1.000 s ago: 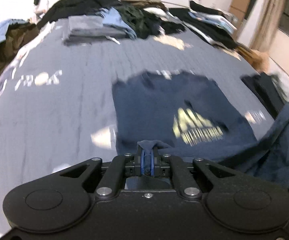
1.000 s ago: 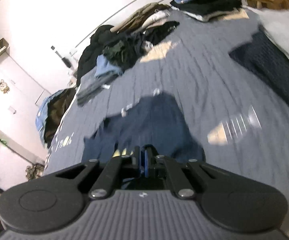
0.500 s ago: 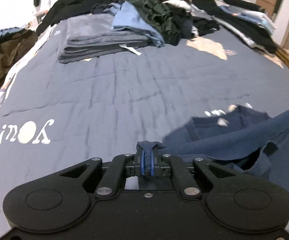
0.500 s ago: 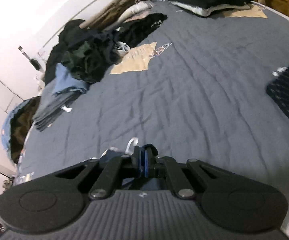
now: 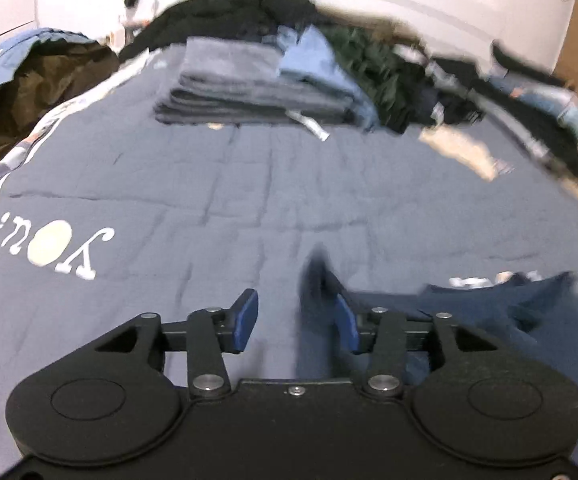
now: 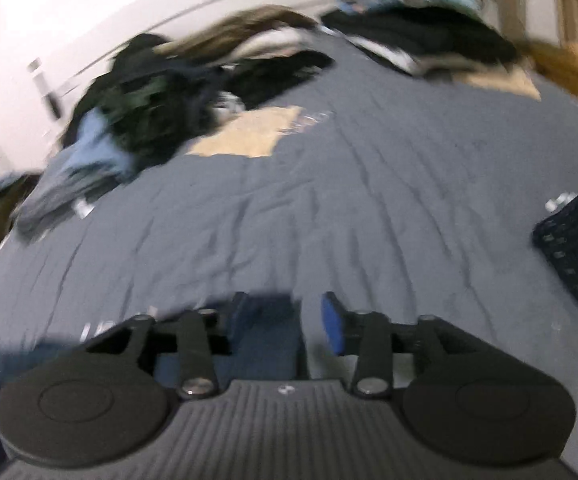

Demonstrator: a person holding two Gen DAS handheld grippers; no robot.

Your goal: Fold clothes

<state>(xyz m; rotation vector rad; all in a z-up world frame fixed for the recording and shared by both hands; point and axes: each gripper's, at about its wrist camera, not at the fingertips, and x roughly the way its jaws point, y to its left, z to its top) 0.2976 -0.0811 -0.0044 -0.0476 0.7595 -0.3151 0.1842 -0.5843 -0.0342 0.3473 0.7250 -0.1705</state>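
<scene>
With both tongs, left (image 5: 295, 322) and right (image 6: 285, 322), spread wide and empty, the navy shirt (image 5: 489, 300) lies limp and light on the bed (image 5: 249, 184); pinch its hem corners.

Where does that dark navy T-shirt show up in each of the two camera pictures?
Left wrist view: the navy T-shirt lies low and right, a flap rising beside the open left claw.
Right wrist view: it sits at the bottom, left of centre, under the open right claw.
Shared landmark: the folded grey stack, far left in the right view.
</scene>
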